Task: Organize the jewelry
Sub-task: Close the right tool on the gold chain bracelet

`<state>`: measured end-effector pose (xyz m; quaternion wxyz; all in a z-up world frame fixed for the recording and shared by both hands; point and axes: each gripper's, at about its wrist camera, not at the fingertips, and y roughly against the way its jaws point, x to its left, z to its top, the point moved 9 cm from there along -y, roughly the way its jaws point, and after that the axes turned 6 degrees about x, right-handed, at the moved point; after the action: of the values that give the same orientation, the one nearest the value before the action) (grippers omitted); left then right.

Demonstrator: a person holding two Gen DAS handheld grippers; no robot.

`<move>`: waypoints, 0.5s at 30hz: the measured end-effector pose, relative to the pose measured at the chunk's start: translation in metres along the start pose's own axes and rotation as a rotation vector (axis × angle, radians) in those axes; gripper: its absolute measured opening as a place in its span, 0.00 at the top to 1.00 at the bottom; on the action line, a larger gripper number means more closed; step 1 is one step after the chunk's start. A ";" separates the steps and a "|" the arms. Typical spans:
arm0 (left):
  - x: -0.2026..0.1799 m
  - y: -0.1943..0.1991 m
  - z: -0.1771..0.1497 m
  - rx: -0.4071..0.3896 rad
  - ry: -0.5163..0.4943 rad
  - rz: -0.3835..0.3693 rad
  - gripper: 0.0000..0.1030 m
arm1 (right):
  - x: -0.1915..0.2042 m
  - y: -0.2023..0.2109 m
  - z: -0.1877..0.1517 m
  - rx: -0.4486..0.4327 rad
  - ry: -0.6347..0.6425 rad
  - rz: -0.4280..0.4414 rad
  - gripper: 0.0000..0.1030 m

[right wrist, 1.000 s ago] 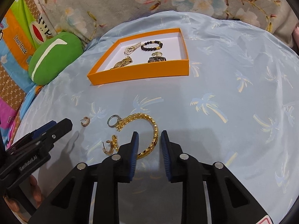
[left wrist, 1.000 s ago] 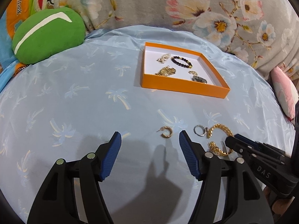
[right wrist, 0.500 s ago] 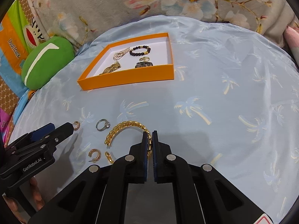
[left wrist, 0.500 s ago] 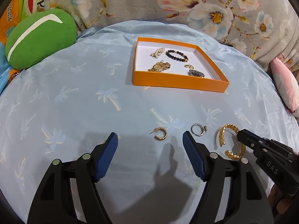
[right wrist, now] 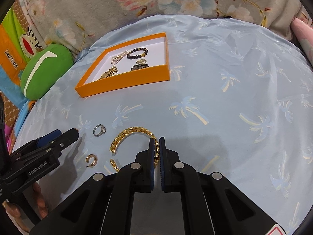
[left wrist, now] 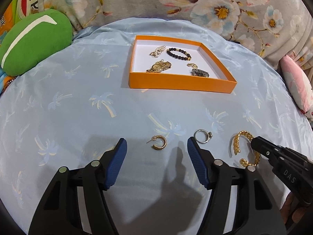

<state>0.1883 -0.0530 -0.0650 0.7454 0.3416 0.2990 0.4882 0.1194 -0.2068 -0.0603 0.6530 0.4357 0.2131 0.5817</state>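
Blue cloth (left wrist: 78,117) holds loose pieces near its front edge, where the right gripper (right wrist: 156,146) pinches the bangle (right wrist: 133,132) for boxing, while the left gripper (left wrist: 156,154) is spread around an earring (left wrist: 158,144).

"DAS" on right tongs (left wrist: 254,143), "GenRobot.AI" on left tongs (right wrist: 75,134)

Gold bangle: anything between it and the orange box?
Nothing visible. The right gripper is shut on the gold bangle; only bare blue cloth lies between it and the orange box. The silver ring sits off to the left.
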 end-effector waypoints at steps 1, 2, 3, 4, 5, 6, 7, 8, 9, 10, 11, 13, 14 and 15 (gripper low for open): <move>0.000 0.000 0.000 -0.003 -0.003 0.003 0.40 | 0.000 0.000 0.000 0.002 -0.001 0.000 0.96; -0.001 0.000 0.000 -0.004 -0.006 0.010 0.40 | 0.000 -0.001 -0.001 0.005 -0.002 0.002 0.96; -0.001 -0.001 0.000 0.001 -0.009 0.011 0.42 | 0.000 -0.001 -0.001 0.007 -0.004 0.003 0.96; -0.002 -0.002 0.000 0.007 -0.011 0.010 0.46 | 0.000 -0.001 -0.001 0.007 -0.004 0.004 0.96; -0.002 -0.004 0.000 0.014 -0.011 0.013 0.47 | 0.000 -0.001 -0.001 0.007 -0.005 0.005 0.96; -0.002 -0.005 0.000 0.020 -0.011 0.012 0.50 | 0.000 -0.001 -0.001 0.009 -0.005 0.007 0.96; -0.001 -0.005 0.000 0.021 -0.009 0.012 0.50 | 0.000 -0.001 -0.001 0.010 -0.005 0.008 0.96; -0.001 -0.005 0.001 0.019 -0.005 0.012 0.50 | 0.000 -0.001 -0.001 0.010 -0.005 0.009 0.96; -0.001 -0.005 0.001 0.018 -0.004 0.011 0.50 | -0.001 -0.001 -0.001 0.010 -0.006 0.010 0.96; 0.000 -0.005 0.001 0.019 -0.002 0.012 0.50 | 0.000 -0.002 -0.001 0.010 -0.006 0.009 0.96; 0.000 -0.006 0.002 0.020 -0.002 0.012 0.50 | 0.000 -0.002 -0.002 0.010 -0.008 0.010 0.96; 0.000 -0.006 0.002 0.020 -0.003 0.013 0.50 | -0.001 -0.002 -0.001 0.010 -0.009 0.010 0.96; 0.000 -0.006 0.002 0.020 -0.004 0.012 0.51 | 0.000 -0.002 -0.001 0.010 -0.010 0.011 0.96; -0.001 -0.006 0.002 0.021 -0.008 0.012 0.54 | -0.001 -0.002 -0.001 0.010 -0.008 0.011 0.96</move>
<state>0.1927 -0.0558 -0.0689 0.7399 0.3531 0.2991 0.4883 0.1196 -0.2071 -0.0623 0.6487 0.4424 0.2109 0.5822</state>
